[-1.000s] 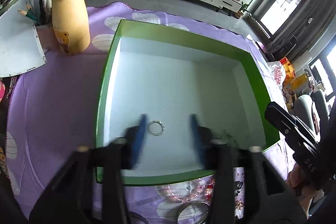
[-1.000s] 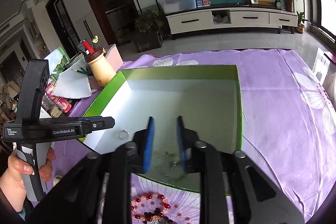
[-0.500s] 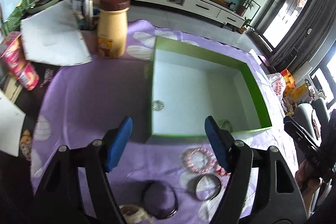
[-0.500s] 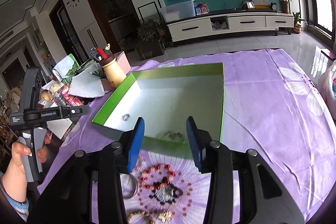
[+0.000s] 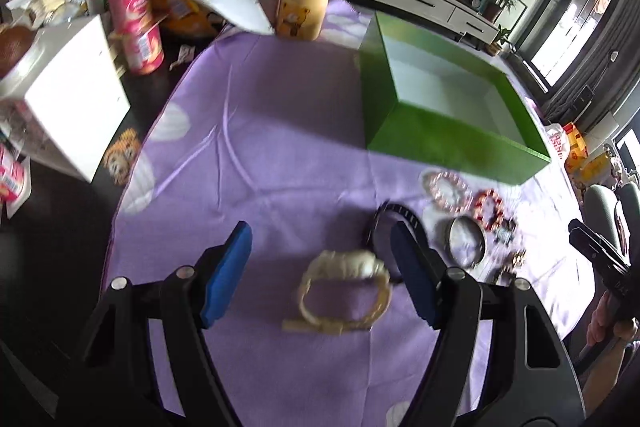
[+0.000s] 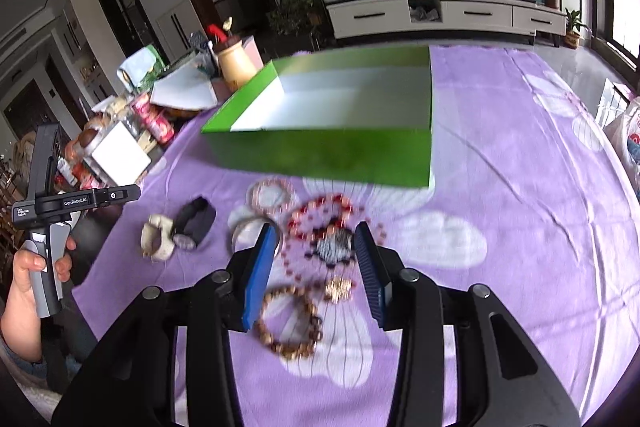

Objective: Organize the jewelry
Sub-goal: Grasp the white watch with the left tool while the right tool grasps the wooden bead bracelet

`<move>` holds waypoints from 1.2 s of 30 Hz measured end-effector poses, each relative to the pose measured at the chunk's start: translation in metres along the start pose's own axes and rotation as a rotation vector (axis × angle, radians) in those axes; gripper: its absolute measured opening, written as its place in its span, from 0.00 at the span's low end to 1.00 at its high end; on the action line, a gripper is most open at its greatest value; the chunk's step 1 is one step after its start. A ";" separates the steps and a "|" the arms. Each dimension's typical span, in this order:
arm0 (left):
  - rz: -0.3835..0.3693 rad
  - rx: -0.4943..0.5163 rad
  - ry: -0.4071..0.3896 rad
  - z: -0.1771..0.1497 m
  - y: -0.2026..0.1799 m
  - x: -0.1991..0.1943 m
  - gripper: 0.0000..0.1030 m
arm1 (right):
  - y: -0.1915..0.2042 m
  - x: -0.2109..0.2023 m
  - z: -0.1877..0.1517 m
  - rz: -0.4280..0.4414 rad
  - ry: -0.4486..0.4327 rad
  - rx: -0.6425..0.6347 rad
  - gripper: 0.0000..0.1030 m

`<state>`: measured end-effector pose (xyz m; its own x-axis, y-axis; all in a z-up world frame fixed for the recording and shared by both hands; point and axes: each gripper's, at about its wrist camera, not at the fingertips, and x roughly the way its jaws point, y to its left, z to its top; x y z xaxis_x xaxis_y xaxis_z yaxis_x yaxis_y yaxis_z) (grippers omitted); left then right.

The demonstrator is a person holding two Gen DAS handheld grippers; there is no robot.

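Observation:
My left gripper stands open above the purple cloth. A cream watch lies on the cloth between its fingers, untouched, with a black watch just beyond. My right gripper is open over a red bead necklace with a pendant, a small gold piece and a brown bead bracelet. A silver bangle and a pink bead bracelet lie nearer the green box. The box floor is hidden from here.
A yellow bear bottle, pink cans, papers and a white box crowd the table's far left. A hand holds the left gripper's handle at the left edge of the right wrist view.
Both grippers have drawn back out of the green box to the jewelry on the near cloth. Both pairs of jaws stand wider than before. A ring and a chain stayed in the box.

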<state>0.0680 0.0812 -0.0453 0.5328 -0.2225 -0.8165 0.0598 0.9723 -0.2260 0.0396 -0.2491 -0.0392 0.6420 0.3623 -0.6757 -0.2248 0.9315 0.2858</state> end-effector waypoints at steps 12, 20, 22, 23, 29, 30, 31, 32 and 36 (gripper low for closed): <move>0.064 0.037 0.045 -0.035 -0.003 0.016 0.70 | 0.010 0.018 -0.056 -0.024 0.121 -0.009 0.41; 0.107 0.070 0.079 -0.038 -0.008 0.037 0.50 | 0.016 0.038 -0.065 -0.084 0.140 -0.059 0.39; 0.119 0.092 0.076 -0.039 -0.010 0.039 0.48 | 0.020 0.043 -0.065 -0.103 0.143 -0.079 0.33; 0.123 0.101 0.076 -0.039 -0.011 0.040 0.46 | 0.022 0.045 -0.065 -0.115 0.134 -0.096 0.31; 0.135 0.132 0.058 -0.039 -0.016 0.042 0.22 | 0.027 0.052 -0.063 -0.165 0.111 -0.142 0.10; 0.139 0.139 0.053 -0.040 -0.017 0.042 0.19 | 0.027 0.053 -0.063 -0.167 0.108 -0.144 0.10; 0.142 0.141 0.051 -0.039 -0.017 0.043 0.16 | 0.026 0.053 -0.062 -0.168 0.105 -0.146 0.10; 0.142 0.140 0.048 -0.039 -0.016 0.042 0.10 | 0.026 0.053 -0.062 -0.169 0.104 -0.143 0.10; 0.114 0.106 0.052 -0.038 -0.011 0.039 0.08 | 0.027 0.041 -0.056 -0.153 0.067 -0.130 0.10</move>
<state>0.0558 0.0594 -0.0949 0.4967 -0.1113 -0.8608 0.0917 0.9929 -0.0755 0.0189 -0.2070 -0.0973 0.6267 0.2139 -0.7493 -0.2239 0.9705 0.0898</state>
